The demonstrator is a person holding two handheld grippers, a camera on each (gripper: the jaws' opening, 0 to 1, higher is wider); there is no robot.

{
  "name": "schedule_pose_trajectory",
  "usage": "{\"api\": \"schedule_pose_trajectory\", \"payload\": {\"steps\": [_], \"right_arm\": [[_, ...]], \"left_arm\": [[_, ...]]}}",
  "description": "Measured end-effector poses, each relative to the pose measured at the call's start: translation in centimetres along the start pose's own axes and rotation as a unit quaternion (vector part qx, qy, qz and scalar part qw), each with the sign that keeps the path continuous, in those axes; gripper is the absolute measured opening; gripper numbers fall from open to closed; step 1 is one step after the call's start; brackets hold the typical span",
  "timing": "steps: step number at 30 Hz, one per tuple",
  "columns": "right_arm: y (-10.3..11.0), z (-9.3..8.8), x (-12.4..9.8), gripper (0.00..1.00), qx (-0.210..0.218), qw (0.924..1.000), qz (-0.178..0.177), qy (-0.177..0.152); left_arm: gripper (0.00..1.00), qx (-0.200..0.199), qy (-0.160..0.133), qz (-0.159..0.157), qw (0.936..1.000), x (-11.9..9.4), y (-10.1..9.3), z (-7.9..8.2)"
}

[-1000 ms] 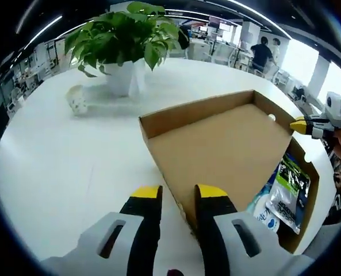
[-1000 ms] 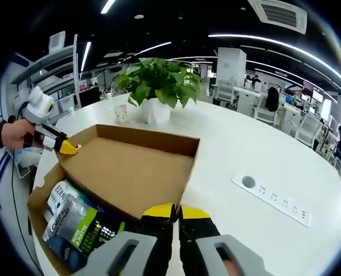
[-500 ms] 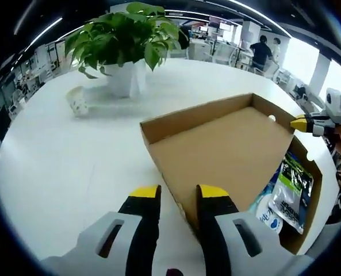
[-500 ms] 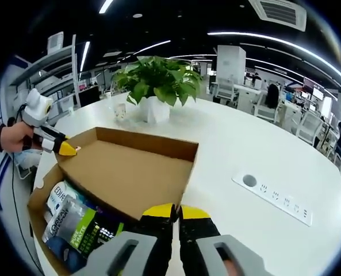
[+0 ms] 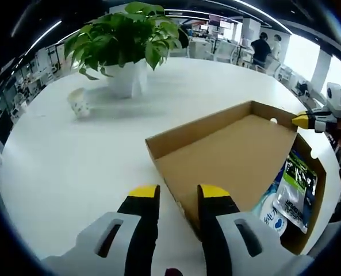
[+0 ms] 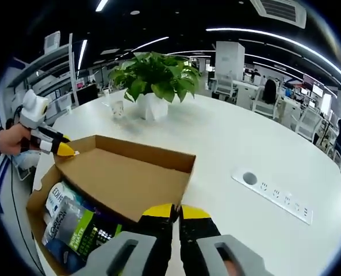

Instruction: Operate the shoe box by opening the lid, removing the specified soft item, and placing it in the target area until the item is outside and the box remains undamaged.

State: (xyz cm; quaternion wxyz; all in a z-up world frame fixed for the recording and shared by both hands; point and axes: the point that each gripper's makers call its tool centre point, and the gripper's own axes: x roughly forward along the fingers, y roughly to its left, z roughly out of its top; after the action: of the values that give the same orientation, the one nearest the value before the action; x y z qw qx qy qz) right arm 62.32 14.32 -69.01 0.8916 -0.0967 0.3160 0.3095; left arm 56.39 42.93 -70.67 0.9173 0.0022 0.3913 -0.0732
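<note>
A brown cardboard shoe box (image 6: 35, 210) lies on the white table with its lid (image 5: 228, 155) (image 6: 130, 178) lifted, inner side up. My left gripper (image 5: 179, 192) is shut on the lid's near wall; in the right gripper view it (image 6: 64, 150) pinches the lid's left corner. My right gripper (image 6: 176, 211) is shut on the lid's front edge, and its yellow tip (image 5: 301, 121) shows at the lid's far right corner. Under the lid, soft packets lie in the box: a green-and-white pouch (image 5: 294, 184) (image 6: 78, 227) and a blue-and-white one (image 5: 268, 215) (image 6: 55, 198).
A potted green plant (image 5: 121, 40) (image 6: 153, 80) and a small cup (image 5: 78, 102) (image 6: 117, 109) stand on the round white table (image 5: 61, 167) beyond the box. A socket strip (image 6: 274, 195) is set into the table at the right. Office desks and people are far behind.
The lid, held by both grippers, has shifted a little and sits lower and flatter in both views. The packets stay in the box.
</note>
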Motion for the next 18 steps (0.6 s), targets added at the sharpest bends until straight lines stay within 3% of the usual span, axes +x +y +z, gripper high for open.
{"api": "schedule_pose_trajectory", "payload": {"steps": [18], "right_arm": [[-0.17, -0.07, 0.40, 0.00, 0.003, 1.0000, -0.002, 0.008]], "left_arm": [[0.26, 0.007, 0.006, -0.002, 1.0000, -0.02, -0.18, -0.26]]}}
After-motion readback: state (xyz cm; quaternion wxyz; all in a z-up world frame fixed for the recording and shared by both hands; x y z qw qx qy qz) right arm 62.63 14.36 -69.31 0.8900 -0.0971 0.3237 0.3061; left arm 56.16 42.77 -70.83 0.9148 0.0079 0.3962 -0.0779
